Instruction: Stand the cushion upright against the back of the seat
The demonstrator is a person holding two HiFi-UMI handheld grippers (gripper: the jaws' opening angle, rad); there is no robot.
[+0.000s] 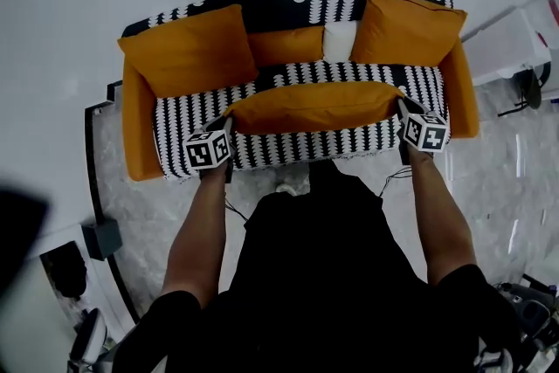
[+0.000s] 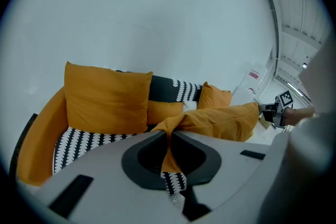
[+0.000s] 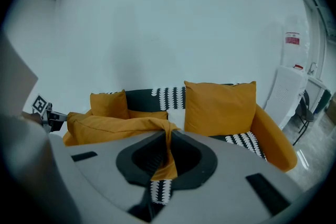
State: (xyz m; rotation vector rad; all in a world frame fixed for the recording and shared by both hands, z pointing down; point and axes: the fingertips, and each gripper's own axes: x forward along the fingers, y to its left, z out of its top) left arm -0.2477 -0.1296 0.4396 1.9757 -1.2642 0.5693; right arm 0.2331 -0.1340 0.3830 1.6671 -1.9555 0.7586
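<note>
Grips the long orange cushion [image 1: 314, 105] by its two short ends: with the left gripper [image 1: 229, 121], jaws nearly closed on a bunched corner of cloth at the left end, and with the right gripper [image 1: 403, 106], nipped down the same way on the right-end corner. Holds it slung lengthwise across the near part of the striped seat [image 1: 262, 148], seemingly raised clear of the fabric, probably to carry it to the far side and lean it on the backrest [image 1: 279, 3] without dragging. Takes both ends at once, most likely because so long and soft a cushion would fold or droop from a single pinch. Faces a low spot at the far middle of the sofa, between the big left cushion [image 1: 188, 48] propped upright and the big right cushion [image 1: 406, 29], with only a small orange cushion [image 1: 284, 45] and a white cushion [image 1: 339, 39] set low against the back there; looks like the place meant for it. Has the long cushion right in the jaws of each gripper, spanning the whole space between them, nearer than the back cushions and not yet upright against the backrest.
</note>
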